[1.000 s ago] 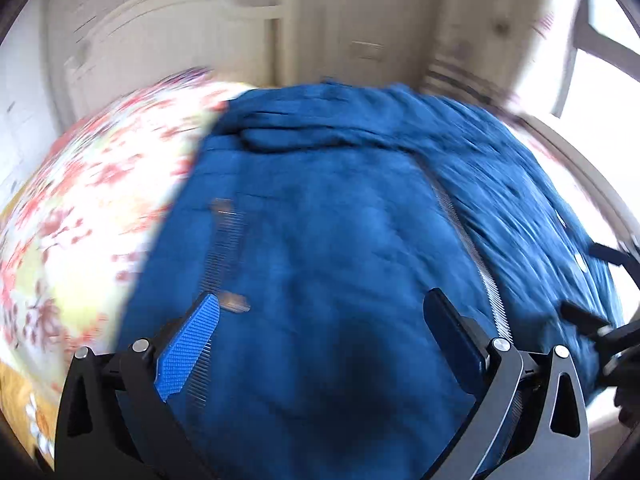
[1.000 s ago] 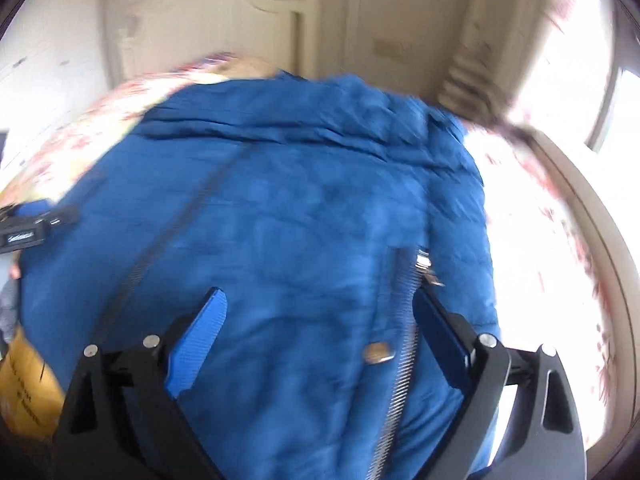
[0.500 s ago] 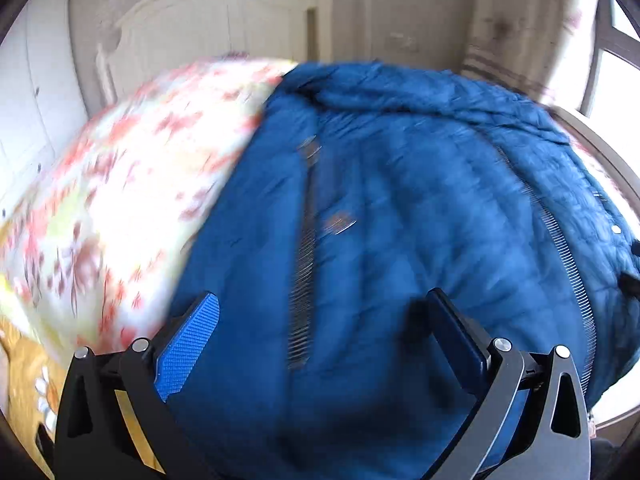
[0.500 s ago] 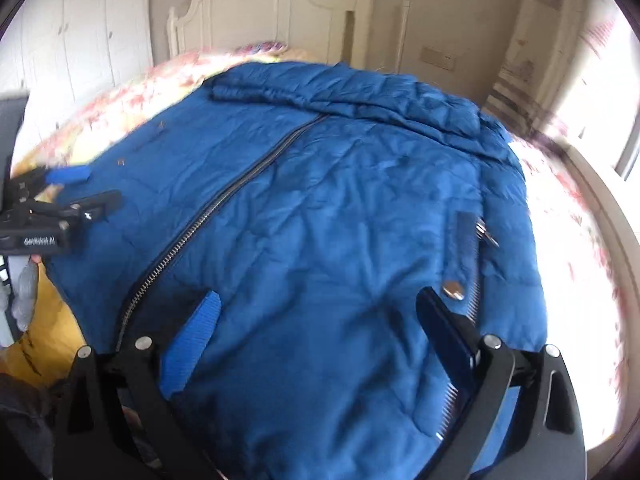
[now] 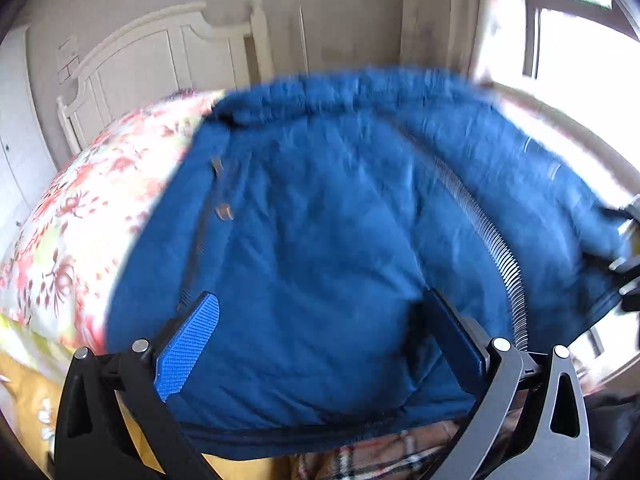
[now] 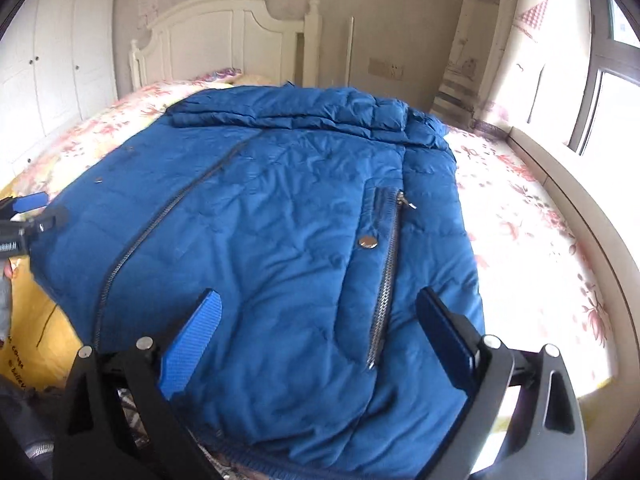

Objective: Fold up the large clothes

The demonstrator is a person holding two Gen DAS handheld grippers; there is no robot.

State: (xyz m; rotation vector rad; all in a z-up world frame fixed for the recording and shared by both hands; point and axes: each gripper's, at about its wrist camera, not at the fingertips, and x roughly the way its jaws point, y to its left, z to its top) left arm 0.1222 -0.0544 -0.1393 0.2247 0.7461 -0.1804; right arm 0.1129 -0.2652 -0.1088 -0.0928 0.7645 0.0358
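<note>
A large blue quilted puffer jacket (image 6: 280, 240) is spread front-up on the floral-patterned bedspread (image 6: 520, 208), its hem at the near edge and its collar toward the white headboard (image 6: 224, 40). The left gripper (image 5: 316, 344) and the right gripper (image 6: 320, 336) are held with jaws apart above the hem, nothing clamped. Slippery padded fabric may be pinched too shallowly and slide out, and the metal pocket zipper (image 6: 386, 276) could be snagged if the right fingers close over it.
</note>
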